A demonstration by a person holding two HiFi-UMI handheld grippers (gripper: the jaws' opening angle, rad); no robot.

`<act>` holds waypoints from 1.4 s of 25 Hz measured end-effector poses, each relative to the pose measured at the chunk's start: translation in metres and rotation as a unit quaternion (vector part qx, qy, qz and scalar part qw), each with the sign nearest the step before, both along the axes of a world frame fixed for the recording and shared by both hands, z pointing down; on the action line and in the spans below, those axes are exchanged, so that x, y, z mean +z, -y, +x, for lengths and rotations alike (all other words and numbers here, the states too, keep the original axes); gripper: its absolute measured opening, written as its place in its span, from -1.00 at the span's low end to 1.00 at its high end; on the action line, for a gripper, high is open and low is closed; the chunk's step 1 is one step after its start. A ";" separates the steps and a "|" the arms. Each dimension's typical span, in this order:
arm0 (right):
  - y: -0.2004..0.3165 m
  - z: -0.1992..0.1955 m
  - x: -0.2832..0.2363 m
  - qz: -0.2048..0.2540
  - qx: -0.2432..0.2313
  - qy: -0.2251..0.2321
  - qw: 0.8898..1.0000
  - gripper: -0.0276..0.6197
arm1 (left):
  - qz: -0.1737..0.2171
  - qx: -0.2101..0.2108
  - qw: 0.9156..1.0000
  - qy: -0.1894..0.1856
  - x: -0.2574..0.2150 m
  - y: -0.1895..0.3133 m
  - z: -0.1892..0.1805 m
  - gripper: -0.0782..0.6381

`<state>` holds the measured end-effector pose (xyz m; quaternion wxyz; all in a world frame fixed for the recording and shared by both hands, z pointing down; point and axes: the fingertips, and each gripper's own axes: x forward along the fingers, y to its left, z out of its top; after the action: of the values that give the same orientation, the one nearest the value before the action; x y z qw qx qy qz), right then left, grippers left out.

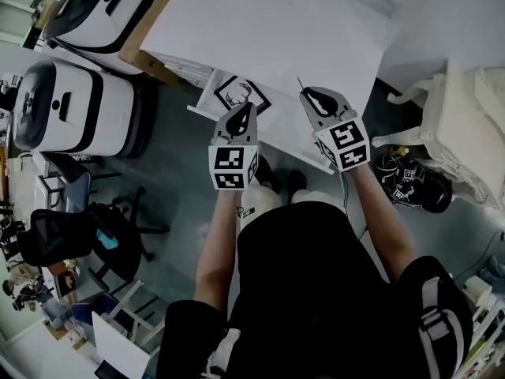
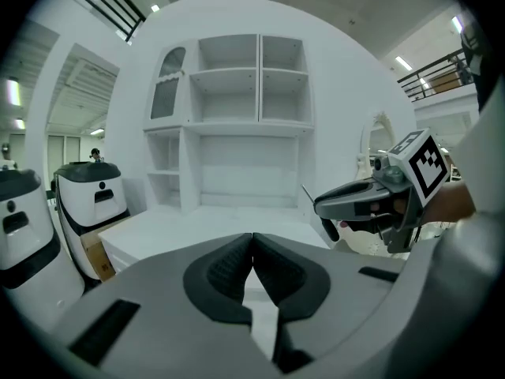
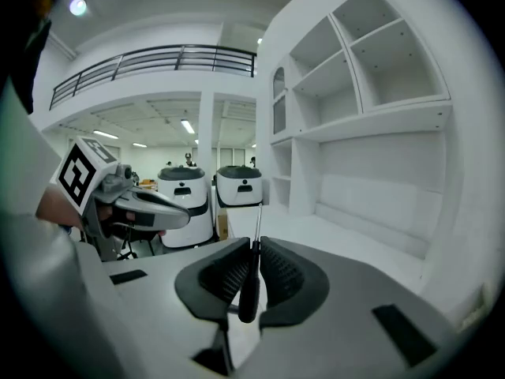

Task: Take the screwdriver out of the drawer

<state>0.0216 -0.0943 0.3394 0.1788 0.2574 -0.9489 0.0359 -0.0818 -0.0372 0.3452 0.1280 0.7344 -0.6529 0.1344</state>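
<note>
- White desk [image 1: 276,30] fills the top of the head view. Both my grippers are up at its front edge. Drawer [image 1: 207,93] is open, just beside my left gripper [image 1: 245,109].
- Screwdriver?
- Out of the drawer. The thin shaft of the screwdriver [image 1: 300,82] pokes out past my right gripper [image 1: 309,95].
- Left gripper view?
- Jaws are pressed together with nothing between the pads. Shelf unit [image 2: 237,93] is ahead. Right gripper sits off to the right with the shaft tip showing.
- Right gripper view?
- Jaws are closed partway, with the pads clamped on the screwdriver's black handle. Shaft points up and forward. Left gripper is at the left, two white robots [image 3: 185,192] behind it.
</note>
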 end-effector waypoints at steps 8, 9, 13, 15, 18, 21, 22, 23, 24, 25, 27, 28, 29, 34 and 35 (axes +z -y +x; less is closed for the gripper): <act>-0.004 0.005 -0.080 0.043 0.005 0.073 0.996 -0.74 | 0.070 -0.014 0.997 -0.008 -0.066 0.001 -0.004 -0.71; -0.004 0.007 -0.086 0.048 0.007 0.080 0.996 -0.74 | 0.077 -0.015 0.997 -0.011 -0.072 0.002 -0.003 -0.71; -0.008 0.012 -0.103 0.061 0.001 0.092 0.994 -0.75 | 0.092 -0.016 0.996 -0.016 -0.086 0.002 0.000 -0.71; -0.010 0.012 -0.106 0.064 -0.005 0.093 0.994 -0.75 | 0.094 -0.016 0.995 -0.015 -0.088 0.002 0.000 -0.71; -0.013 0.010 -0.111 0.064 -0.007 0.099 0.993 -0.75 | 0.095 -0.018 0.995 -0.015 -0.090 0.001 -0.005 -0.71; -0.014 0.012 -0.112 0.061 -0.007 0.104 0.993 -0.75 | 0.094 -0.020 0.995 -0.016 -0.090 0.000 -0.006 -0.71; -0.013 0.013 -0.112 0.061 -0.007 0.105 0.993 -0.75 | 0.093 -0.021 0.995 -0.015 -0.089 0.000 -0.006 -0.71; -0.013 0.014 -0.112 0.061 -0.007 0.105 0.993 -0.75 | 0.092 -0.022 0.995 -0.015 -0.088 0.000 -0.006 -0.71; -0.013 0.014 -0.112 0.061 -0.007 0.106 0.992 -0.75 | 0.091 -0.022 0.995 -0.014 -0.087 -0.001 -0.006 -0.71; -0.013 0.014 -0.112 0.060 -0.006 0.107 0.992 -0.75 | 0.090 -0.022 0.996 -0.014 -0.086 -0.001 -0.007 -0.71; -0.012 0.014 -0.111 0.059 -0.006 0.108 0.992 -0.75 | 0.087 -0.022 0.996 -0.014 -0.083 -0.002 -0.007 -0.71; -0.013 0.014 -0.110 0.058 -0.006 0.108 0.992 -0.75 | 0.086 -0.021 0.996 -0.013 -0.082 -0.002 -0.006 -0.71; -0.012 0.014 -0.110 0.057 -0.007 0.108 0.992 -0.75 | 0.085 -0.021 0.996 -0.013 -0.082 -0.002 -0.005 -0.71; -0.015 0.014 -0.112 0.055 -0.009 0.110 0.992 -0.75 | 0.085 -0.020 0.996 -0.014 -0.083 -0.003 -0.005 -0.71; -0.016 0.014 -0.112 0.055 -0.010 0.110 0.992 -0.75 | 0.085 -0.020 0.996 -0.014 -0.084 -0.004 -0.005 -0.71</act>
<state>0.0357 -0.0784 0.2277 0.0596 0.2520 -0.9658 0.0097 -0.0872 -0.0331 0.2616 0.0769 0.7310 -0.6749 0.0652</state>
